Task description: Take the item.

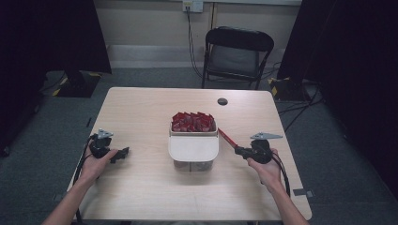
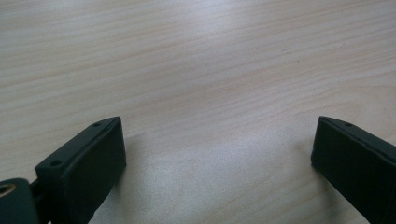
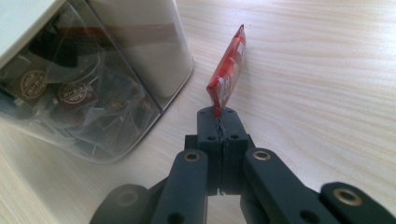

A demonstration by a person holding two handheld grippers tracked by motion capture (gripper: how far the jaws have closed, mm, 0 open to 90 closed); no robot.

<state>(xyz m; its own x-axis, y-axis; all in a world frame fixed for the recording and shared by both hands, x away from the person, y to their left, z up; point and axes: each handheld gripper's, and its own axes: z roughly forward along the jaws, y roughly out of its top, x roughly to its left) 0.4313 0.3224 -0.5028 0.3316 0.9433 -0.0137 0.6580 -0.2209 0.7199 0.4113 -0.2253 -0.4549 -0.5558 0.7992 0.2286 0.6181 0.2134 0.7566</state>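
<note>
Right tool [image 3: 218,122] clamped on one red sachet [image 3: 227,74] just right of the container [image 1: 193,146], low over tabletop [image 1: 141,197], likely not yet placed; left tool [image 2: 219,158] wide, idle.

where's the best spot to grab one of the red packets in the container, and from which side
Take one of the red packets by its upper edge, coming straight down from above. They stand packed upright in the open back half of the container, so only their top ends are free. The right tool holds a single red packet the same way, pinched at one flat end seam.
</note>
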